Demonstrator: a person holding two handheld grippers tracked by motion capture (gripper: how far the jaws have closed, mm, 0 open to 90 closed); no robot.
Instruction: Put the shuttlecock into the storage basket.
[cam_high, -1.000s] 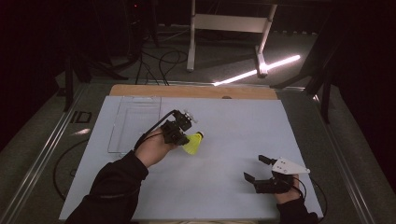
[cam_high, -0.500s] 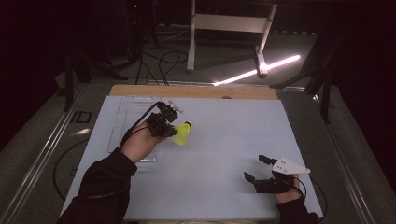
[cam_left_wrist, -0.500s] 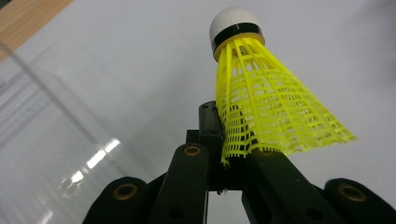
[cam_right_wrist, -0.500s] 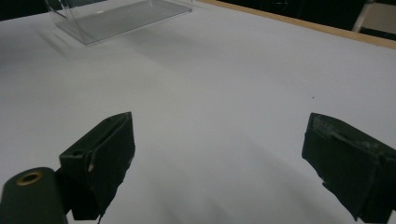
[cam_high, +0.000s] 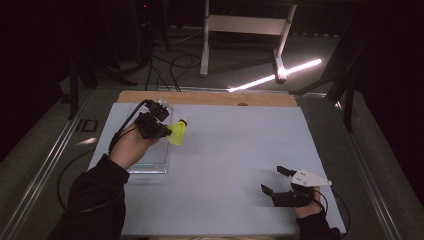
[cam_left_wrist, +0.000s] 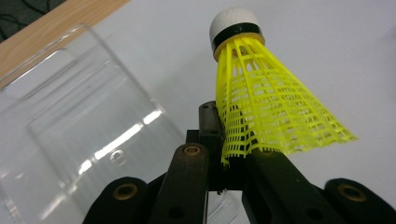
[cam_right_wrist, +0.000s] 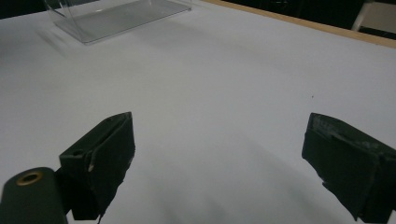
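Note:
A yellow shuttlecock (cam_high: 177, 133) with a white cork tip and black band is pinched by the edge of its skirt in my left gripper (cam_high: 161, 130), held above the right edge of a clear plastic tray (cam_high: 150, 162). In the left gripper view the shuttlecock (cam_left_wrist: 261, 102) stands cork-up between the shut jaws of the left gripper (cam_left_wrist: 232, 161), with the tray (cam_left_wrist: 70, 116) just to its left. My right gripper (cam_high: 274, 180) rests at the near right of the white mat, jaws wide apart. In its own view the right gripper (cam_right_wrist: 224, 154) holds nothing.
A white mat (cam_high: 235, 150) covers the table, with a wooden strip (cam_high: 210, 98) along its far edge. Cables trail from both grippers. A white stand base (cam_high: 245, 30) and a bright light bar (cam_high: 275, 77) lie on the dark floor beyond. The tray (cam_right_wrist: 116, 16) shows far off in the right gripper view.
My left hand has carried the shuttlecock leftward and toward the far side, from the mat's middle to the tray's right edge. The right hand has stayed put.

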